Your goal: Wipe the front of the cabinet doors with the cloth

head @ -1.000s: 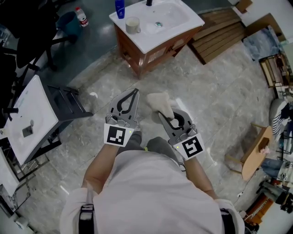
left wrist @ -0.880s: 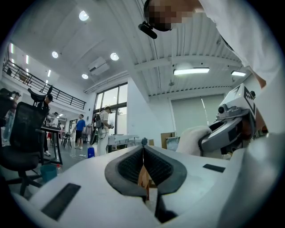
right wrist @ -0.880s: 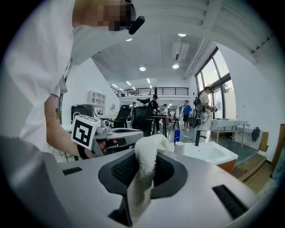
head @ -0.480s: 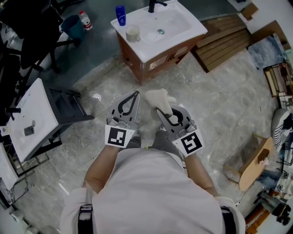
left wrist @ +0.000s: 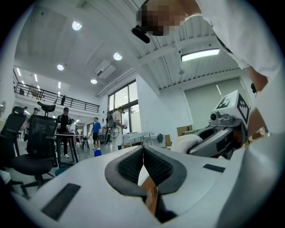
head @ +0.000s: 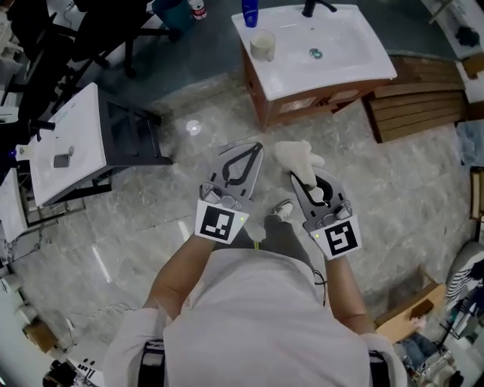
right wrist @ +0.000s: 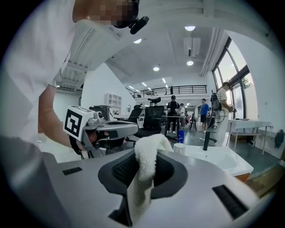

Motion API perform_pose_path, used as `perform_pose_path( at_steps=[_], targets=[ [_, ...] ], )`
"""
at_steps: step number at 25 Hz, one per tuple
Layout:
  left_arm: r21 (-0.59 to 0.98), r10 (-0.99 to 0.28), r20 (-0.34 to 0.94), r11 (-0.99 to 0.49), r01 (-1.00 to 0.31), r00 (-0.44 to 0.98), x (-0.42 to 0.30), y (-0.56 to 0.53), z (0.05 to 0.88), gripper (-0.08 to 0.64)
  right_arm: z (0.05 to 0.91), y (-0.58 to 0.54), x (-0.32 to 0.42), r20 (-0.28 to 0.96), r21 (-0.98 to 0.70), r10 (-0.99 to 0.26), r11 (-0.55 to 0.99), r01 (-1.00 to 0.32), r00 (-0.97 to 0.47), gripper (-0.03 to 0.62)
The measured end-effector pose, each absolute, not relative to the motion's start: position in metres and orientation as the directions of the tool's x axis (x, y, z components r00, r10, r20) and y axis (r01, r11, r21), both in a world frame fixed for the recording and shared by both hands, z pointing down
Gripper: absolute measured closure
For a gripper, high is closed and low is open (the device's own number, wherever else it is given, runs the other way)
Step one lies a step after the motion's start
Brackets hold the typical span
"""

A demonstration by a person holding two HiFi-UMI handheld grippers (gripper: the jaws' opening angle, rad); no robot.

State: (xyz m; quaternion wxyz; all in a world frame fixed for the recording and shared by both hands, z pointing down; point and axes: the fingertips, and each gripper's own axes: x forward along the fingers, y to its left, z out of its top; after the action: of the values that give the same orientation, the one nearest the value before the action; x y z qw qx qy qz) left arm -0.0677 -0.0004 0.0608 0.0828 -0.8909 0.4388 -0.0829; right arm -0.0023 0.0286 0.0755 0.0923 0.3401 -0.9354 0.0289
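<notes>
My right tool clamps the white fluffy cloth, my left tool is closed and empty, and the brown wooden cabinet doors ahead of both look not yet wiped.

A white ceramic washbasin with a black tap carries a cream mug and a blue bottle. Slatted wooden pallets lie just right of it on the grey marbled floor. A white slab sits far left.

White cloth, reddish-brown cabinet, white sink, blue bottle, grey marbled floor.
</notes>
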Motion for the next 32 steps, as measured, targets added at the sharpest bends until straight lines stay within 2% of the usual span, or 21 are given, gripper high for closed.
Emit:
perform_pose_path(
  at_steps=[4, 11, 17, 23, 32],
  targets=[
    [-0.199, -0.807, 0.092, -0.589, -0.783, 0.584, -0.064, -0.023, 0.109, 0.541, 0.122, -0.001, 0.001, 0.223, 0.036, -0.612, 0.783, -0.621, -0.759, 0.517],
    [-0.124, -0.828, 0.122, -0.56, -0.819, 0.547, -0.083, -0.054, 0.208, 0.541, 0.224, -0.043, -0.005, 0.263, -0.015, -0.62, 0.763, -0.646, -0.739, 0.517],
    [-0.13, -0.841, 0.093, -0.541, -0.831, 0.533, -0.084, -0.079, 0.298, 0.541, 0.321, -0.074, 0.005, 0.273, 0.008, -0.635, 0.752, -0.659, -0.722, 0.517],
    [-0.114, -0.857, 0.078, -0.516, -0.849, 0.51, -0.075, -0.092, 0.391, 0.541, 0.405, -0.098, 0.014, 0.257, 0.021, -0.648, 0.746, -0.666, -0.717, 0.517],
    [-0.157, -0.854, 0.039, -0.518, -0.841, 0.519, -0.056, -0.119, 0.478, 0.541, 0.477, -0.135, 0.02, 0.221, 0.029, -0.648, 0.751, -0.659, -0.729, 0.517]
  ],
)
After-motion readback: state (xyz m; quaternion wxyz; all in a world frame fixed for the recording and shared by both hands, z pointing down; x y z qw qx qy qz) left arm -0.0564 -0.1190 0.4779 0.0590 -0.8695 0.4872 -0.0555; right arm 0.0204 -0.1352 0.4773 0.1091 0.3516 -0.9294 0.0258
